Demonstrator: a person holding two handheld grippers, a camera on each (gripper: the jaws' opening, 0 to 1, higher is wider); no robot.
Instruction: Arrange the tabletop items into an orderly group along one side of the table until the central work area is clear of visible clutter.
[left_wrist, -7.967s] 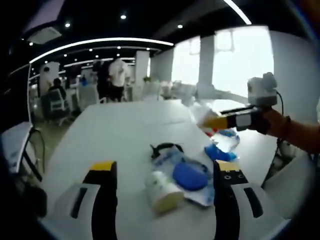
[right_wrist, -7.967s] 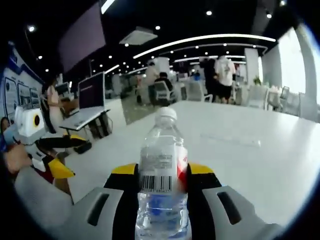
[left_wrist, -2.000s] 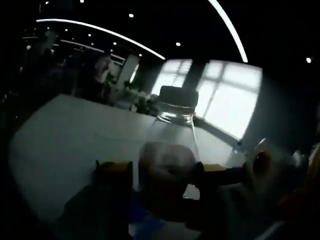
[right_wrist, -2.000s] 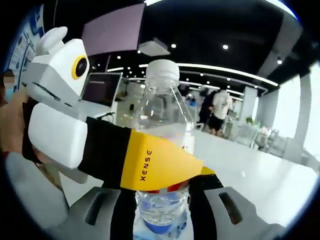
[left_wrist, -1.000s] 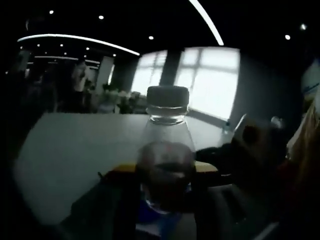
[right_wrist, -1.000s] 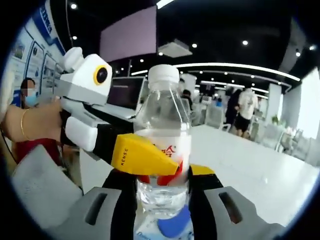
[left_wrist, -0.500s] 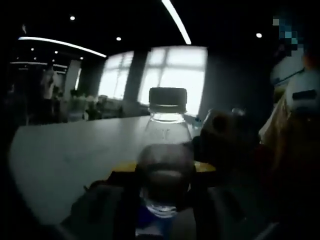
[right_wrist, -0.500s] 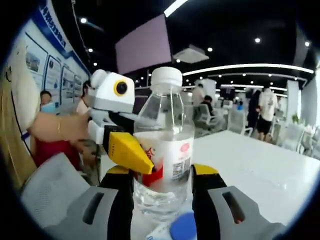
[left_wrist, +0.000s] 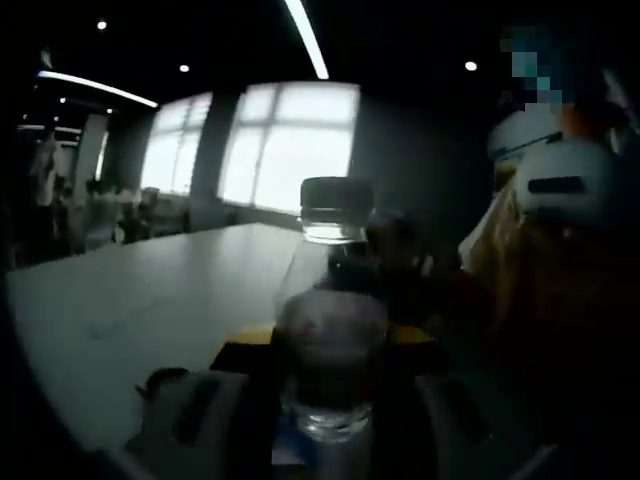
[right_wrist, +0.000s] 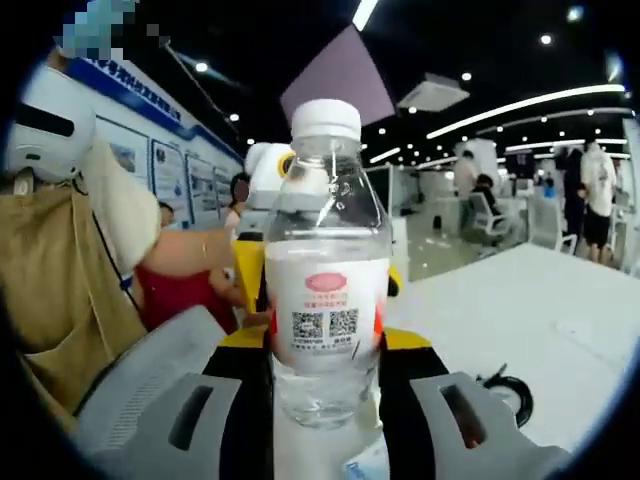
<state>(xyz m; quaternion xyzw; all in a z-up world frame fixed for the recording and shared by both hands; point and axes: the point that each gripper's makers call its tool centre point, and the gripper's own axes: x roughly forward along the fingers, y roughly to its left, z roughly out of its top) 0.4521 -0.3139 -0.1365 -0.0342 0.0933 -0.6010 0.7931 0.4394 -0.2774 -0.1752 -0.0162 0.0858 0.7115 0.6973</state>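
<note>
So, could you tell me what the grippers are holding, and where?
Both sets of jaws stand either side of the water bottle at its labelled lower body; the cap is free.

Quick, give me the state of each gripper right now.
Left gripper: shut on the water bottle, as far as the dark view shows.
Right gripper: jaws on either side of the water bottle; grip cannot be told.

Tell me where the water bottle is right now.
The water bottle stands upright at the centre of the right gripper view, between the right gripper jaws, with the left gripper just behind it.
</note>
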